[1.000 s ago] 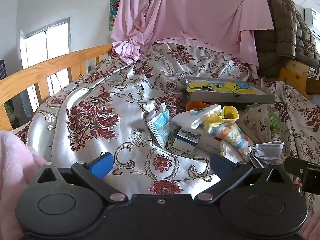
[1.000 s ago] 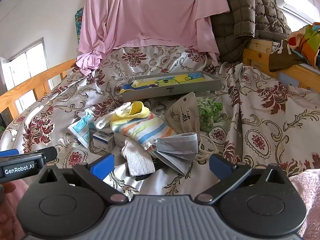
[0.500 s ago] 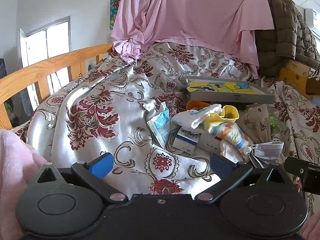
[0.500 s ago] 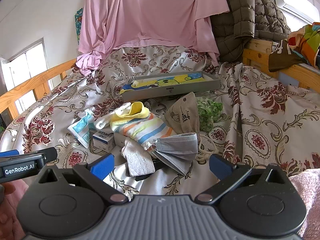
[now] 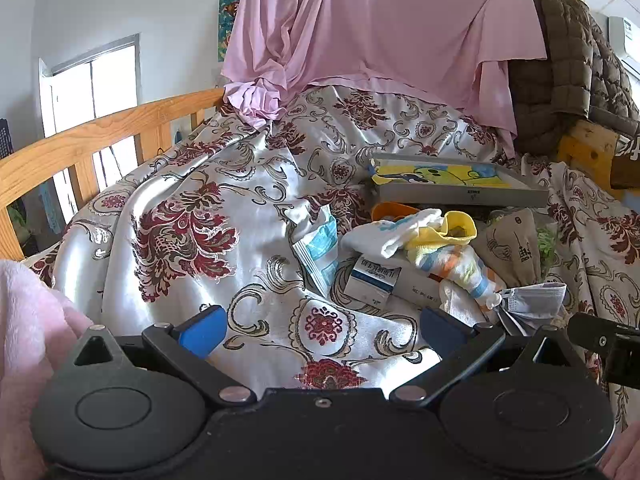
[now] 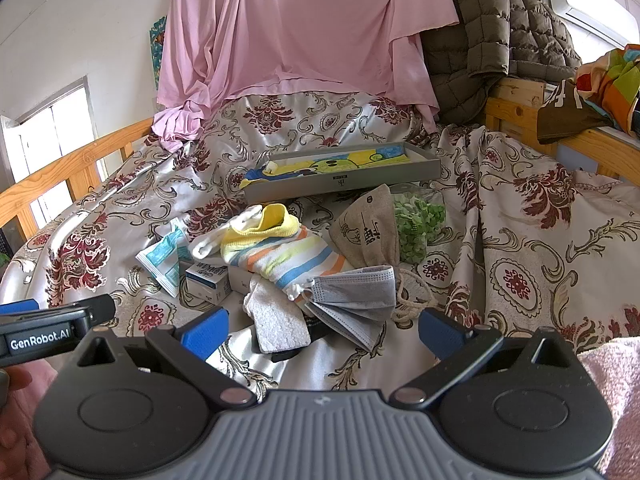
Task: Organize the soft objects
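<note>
My jaws stand wide apart on both tools and grip nothing: the left gripper [image 5: 322, 330] hangs over bare bedspread [image 5: 168, 208] short of the pile, and the right gripper [image 6: 322, 328] is squared up on the pile itself. Working from the bed's left edge, the wooden rail [image 5: 100, 136] walls that side, and the broad stretch of spread between it and the clutter is my best free room for laying things out. Next comes a sealed packet [image 6: 162, 258] and a small carton [image 6: 208, 278], hard goods I judge are not mine to sort. The soft things sit heaped in the middle of the bed: a white sock [image 6: 224, 232], a yellow-cuffed striped sock [image 6: 280, 250] draped over it, a grey pad [image 6: 278, 320] and a grey face mask [image 6: 354, 294] nearest my right fingers, so the mask looks the easiest first pick. Behind them the grey tray [image 6: 348, 178] lies toward the head of the bed, probably the destination. Further right a beige pouch [image 6: 370, 228] leans on a bag of green bits [image 6: 420, 224]; past that the spread runs open to the bed's right edge.
</note>
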Demonstrator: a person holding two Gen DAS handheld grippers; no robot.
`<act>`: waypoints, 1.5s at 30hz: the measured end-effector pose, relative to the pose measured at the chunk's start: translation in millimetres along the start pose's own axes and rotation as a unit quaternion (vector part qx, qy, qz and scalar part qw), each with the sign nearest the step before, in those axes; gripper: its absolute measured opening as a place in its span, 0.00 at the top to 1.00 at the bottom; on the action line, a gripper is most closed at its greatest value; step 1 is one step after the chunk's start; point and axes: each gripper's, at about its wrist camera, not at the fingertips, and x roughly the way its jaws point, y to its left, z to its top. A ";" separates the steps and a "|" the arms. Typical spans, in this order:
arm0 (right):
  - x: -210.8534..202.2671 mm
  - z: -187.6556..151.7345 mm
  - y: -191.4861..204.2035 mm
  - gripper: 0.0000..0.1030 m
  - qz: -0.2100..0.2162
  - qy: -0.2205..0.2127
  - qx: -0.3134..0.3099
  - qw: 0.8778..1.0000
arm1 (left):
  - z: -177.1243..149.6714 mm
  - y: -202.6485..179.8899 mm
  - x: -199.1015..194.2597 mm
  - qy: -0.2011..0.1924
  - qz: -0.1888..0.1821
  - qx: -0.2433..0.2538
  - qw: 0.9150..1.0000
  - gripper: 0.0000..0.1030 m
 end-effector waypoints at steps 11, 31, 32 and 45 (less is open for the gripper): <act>-0.3 0.1 0.2 0.00 0.000 0.000 0.000 1.000 | 0.3 0.2 -0.1 0.000 0.000 0.000 1.000 0.01; -0.4 0.3 0.3 0.00 0.000 0.000 0.001 1.000 | 2.5 -3.0 -1.9 -0.001 -0.001 0.002 1.000 0.01; -0.5 0.3 0.5 0.00 0.000 0.000 0.001 1.000 | 2.5 -3.4 -2.0 -0.001 -0.001 0.001 1.000 0.01; 0.8 5.4 -13.4 0.00 0.001 0.012 0.046 0.999 | 8.6 -1.8 -7.1 -0.015 -0.015 0.004 1.000 0.01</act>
